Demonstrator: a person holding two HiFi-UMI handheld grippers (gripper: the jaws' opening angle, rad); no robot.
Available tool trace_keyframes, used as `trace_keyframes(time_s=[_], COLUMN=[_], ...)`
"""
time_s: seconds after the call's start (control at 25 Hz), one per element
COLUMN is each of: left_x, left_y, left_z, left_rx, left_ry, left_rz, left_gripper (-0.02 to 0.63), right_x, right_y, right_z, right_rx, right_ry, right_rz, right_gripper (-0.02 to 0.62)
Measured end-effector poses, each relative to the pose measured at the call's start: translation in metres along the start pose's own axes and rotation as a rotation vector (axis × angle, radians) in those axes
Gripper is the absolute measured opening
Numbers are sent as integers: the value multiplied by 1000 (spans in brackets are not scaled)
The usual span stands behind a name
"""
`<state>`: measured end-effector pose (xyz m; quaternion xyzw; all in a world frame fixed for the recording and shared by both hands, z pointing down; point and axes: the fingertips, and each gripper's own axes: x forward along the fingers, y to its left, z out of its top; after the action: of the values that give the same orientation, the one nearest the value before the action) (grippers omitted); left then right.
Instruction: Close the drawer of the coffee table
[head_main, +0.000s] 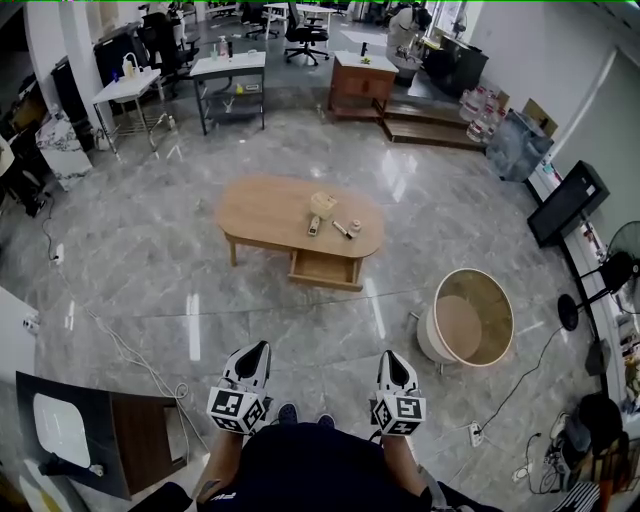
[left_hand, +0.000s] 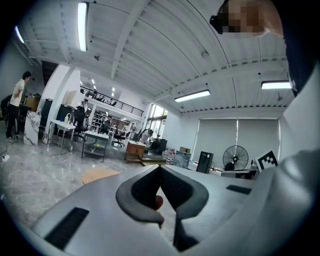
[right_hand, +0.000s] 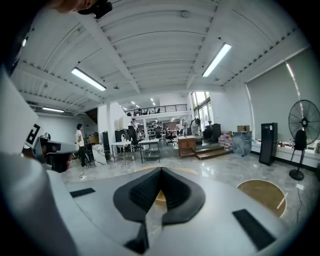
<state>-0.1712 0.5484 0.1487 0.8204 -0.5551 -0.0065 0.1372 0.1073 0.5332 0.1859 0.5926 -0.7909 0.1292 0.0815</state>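
While the left hand-held gripper (head_main: 256, 350) and right hand-held gripper (head_main: 390, 358) hold jaws together, the open drawer (head_main: 325, 268) lies well ahead.

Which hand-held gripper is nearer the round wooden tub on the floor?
Right. The right hand-held gripper is just down-left of the round wooden tub in the head view; the left hand-held gripper sits farther left, beyond it.
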Motion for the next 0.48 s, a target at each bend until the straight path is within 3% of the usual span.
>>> trace_keyframes(time_s=[0.48], left_x=[-5], left_y=[34], left_z=[0], left_rx=[-16], left_ry=[5], left_rz=[-34], left_gripper=[23], right_x=[3], right_y=[17], right_z=[4], right_rx=[46], right_ry=[-39], right_rz=[-70], right_gripper=[25])
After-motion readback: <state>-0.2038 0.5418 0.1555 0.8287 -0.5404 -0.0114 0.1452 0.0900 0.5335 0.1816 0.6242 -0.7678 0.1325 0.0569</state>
